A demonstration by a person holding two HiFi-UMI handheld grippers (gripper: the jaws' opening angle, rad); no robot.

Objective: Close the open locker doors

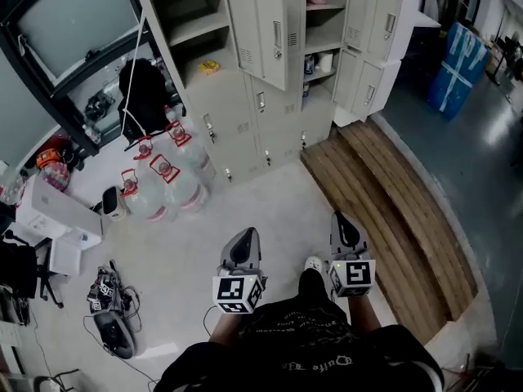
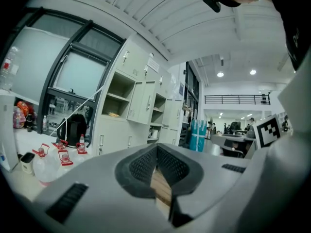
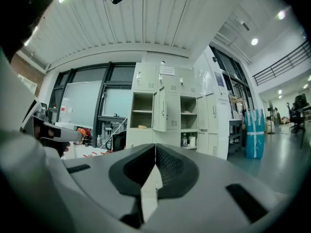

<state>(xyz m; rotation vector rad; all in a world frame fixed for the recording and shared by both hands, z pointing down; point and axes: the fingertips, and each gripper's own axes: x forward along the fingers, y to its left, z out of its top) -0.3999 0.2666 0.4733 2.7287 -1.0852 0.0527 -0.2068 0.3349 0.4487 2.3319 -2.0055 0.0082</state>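
Across the pale floor (image 1: 270,207) the lockers (image 1: 237,129) stood well apart from the left gripper (image 1: 248,233) and right gripper (image 1: 342,217), both closed and empty; a hard push might bounce an open door (image 1: 260,31) back.

Lockers (image 1: 233,129) cut off at head view's top edge, yellow shelf item (image 1: 209,67) too small to identify
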